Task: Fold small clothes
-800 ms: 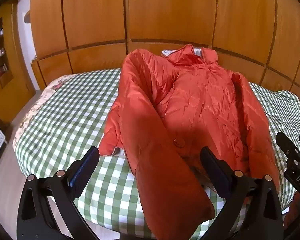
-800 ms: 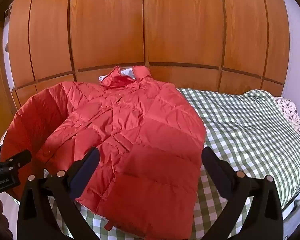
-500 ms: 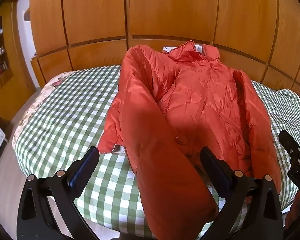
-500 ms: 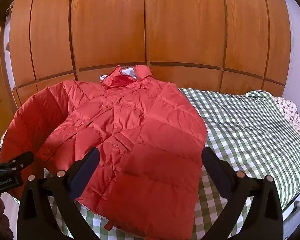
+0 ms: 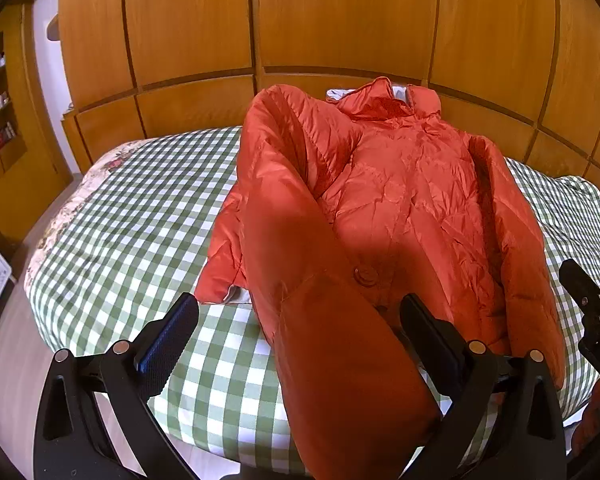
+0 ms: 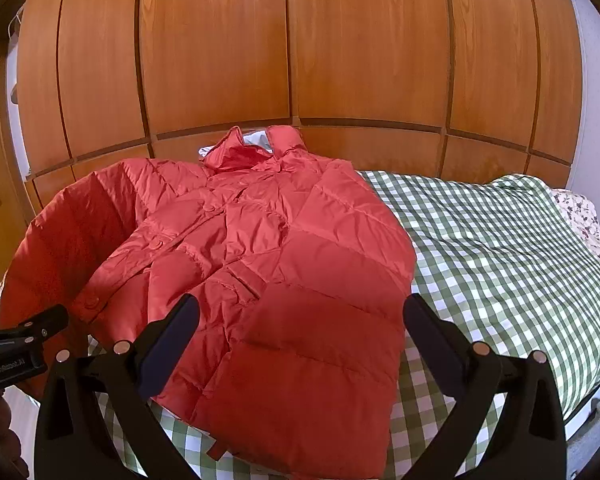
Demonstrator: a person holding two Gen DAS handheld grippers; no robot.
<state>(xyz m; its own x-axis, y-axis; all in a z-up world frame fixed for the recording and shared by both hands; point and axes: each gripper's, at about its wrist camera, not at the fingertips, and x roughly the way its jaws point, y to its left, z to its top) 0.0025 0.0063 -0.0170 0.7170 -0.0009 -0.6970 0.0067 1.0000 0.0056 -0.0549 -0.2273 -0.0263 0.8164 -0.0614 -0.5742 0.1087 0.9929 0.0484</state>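
Puffy quilted orange jacket point(image 5: 400, 208) lies front-up on the bed's green checked cover point(image 5: 140, 216), shiny and crinkly, collar toward the wooden wardrobe point(image 6: 292, 48). Left gripper point(image 5: 296, 320) and right gripper point(image 6: 300, 320) both gape wide, holding nothing, hovering over the near hem. Bare cover on both sides.

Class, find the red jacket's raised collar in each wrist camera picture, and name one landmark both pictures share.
Left wrist view: the collar sits upper centre-right, at the jacket's far end against the wardrobe.
Right wrist view: the collar sits just left of centre, above the middle.
Shared landmark: the wooden wardrobe behind the bed.
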